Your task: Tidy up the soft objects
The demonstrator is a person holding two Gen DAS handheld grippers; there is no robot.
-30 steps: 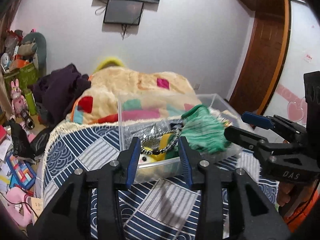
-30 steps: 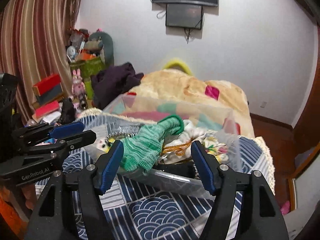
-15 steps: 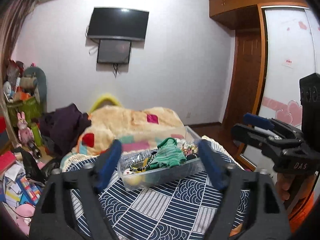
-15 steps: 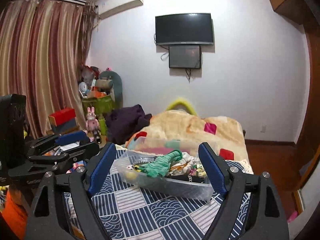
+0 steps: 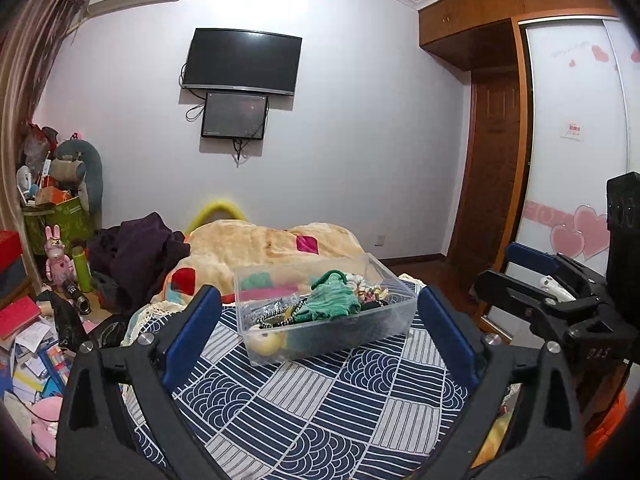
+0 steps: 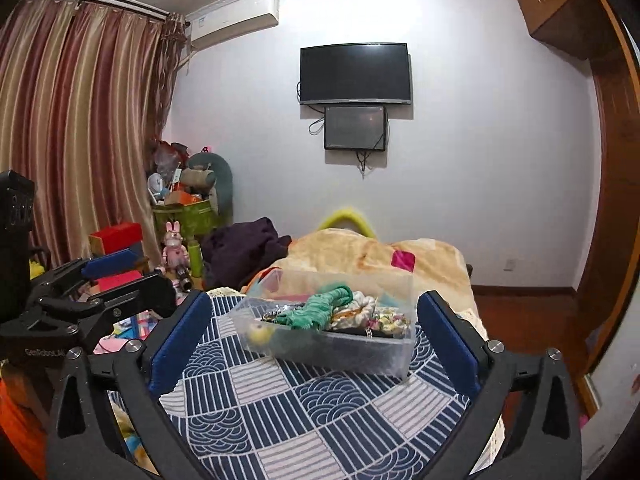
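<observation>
A clear plastic bin stands on the blue patterned bedspread. It holds a green knitted sock, a yellow toy, cords and other soft items. It also shows in the right wrist view, with the green sock on top. My left gripper is wide open and empty, well back from the bin. My right gripper is wide open and empty, also back from the bin. Each gripper shows at the edge of the other's view.
A beige patchwork blanket and dark clothes lie behind the bin. Toys, books and boxes crowd the floor at the left. A wardrobe and door stand at the right.
Both grippers have pulled back and up from the bin and opened wide. The green sock lies in the bin. The bin now looks smaller and farther away.
</observation>
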